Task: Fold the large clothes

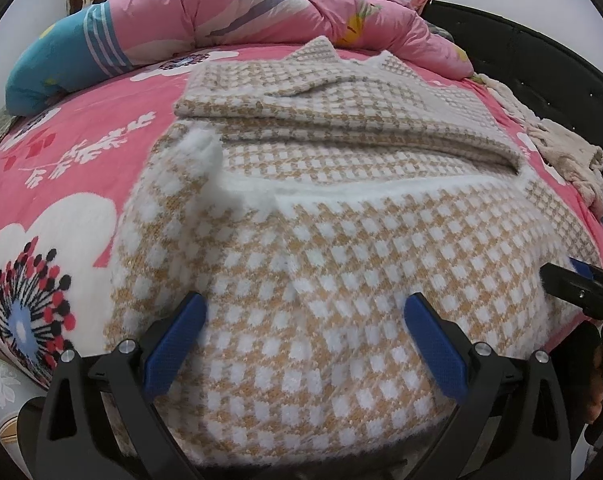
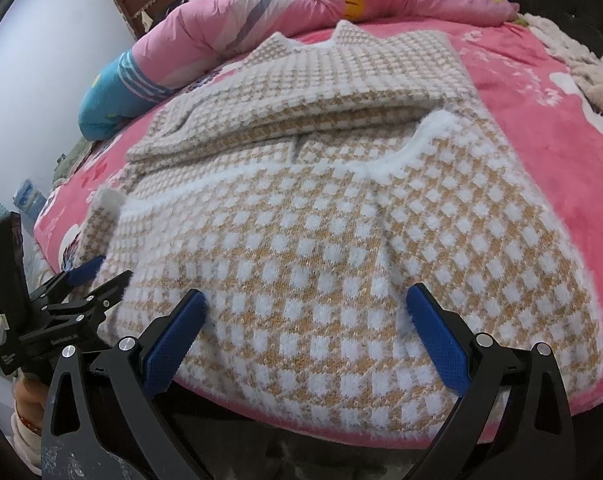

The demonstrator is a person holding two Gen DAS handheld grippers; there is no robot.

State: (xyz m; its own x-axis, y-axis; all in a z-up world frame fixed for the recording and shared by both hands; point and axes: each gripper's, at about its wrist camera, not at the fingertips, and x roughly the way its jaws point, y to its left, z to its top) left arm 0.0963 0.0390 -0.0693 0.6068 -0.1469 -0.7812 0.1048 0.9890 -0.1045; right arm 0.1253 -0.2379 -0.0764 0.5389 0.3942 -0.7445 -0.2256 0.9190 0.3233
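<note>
We find the checked sweater (image 1: 321, 240) lying on the bed (image 1: 81, 152), sleeves already folded across its upper body. Left gripper (image 1: 305, 344) and right gripper (image 2: 307, 340) stand spread at the near hem, gripping nothing. The lengthwise fold appears outstanding.
</note>
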